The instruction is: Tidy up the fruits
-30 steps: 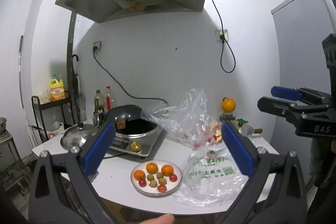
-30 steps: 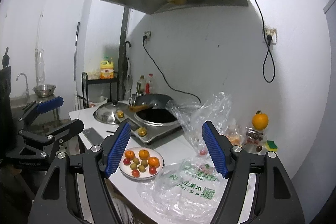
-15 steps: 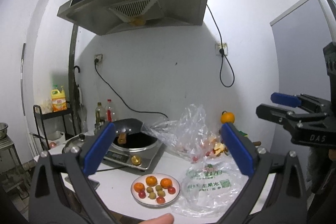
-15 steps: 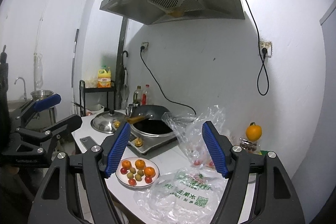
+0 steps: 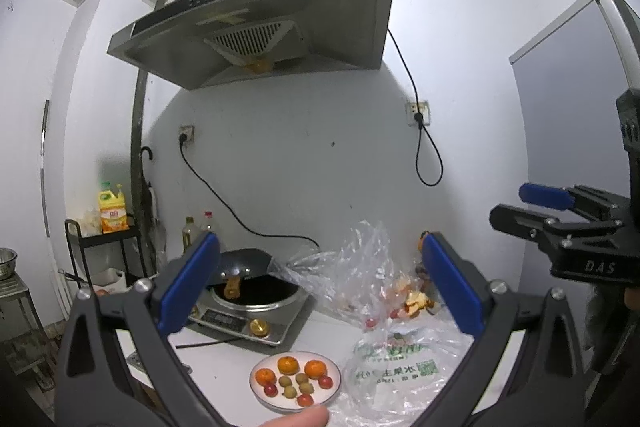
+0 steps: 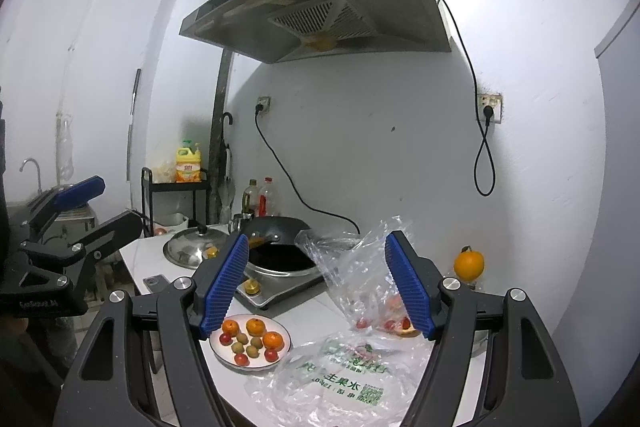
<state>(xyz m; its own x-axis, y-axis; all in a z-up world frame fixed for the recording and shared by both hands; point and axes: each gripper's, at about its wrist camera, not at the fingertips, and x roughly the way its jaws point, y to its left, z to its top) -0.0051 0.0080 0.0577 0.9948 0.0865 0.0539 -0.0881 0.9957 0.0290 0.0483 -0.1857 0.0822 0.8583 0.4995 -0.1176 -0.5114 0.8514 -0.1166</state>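
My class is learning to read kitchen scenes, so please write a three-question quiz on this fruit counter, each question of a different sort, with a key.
1. True or false: the plate holds three oranges.
2. Which stands against the wall, right of the bags? A) lone orange B) wok C) lid
3. Fill in: both grippers, left and right, have jaws that are ____ and hold nothing.

Key: 1 true; 2 A; 3 open.

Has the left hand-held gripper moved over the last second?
Yes. The left hand-held gripper has risen: the range hood and plate now sit lower in its view.
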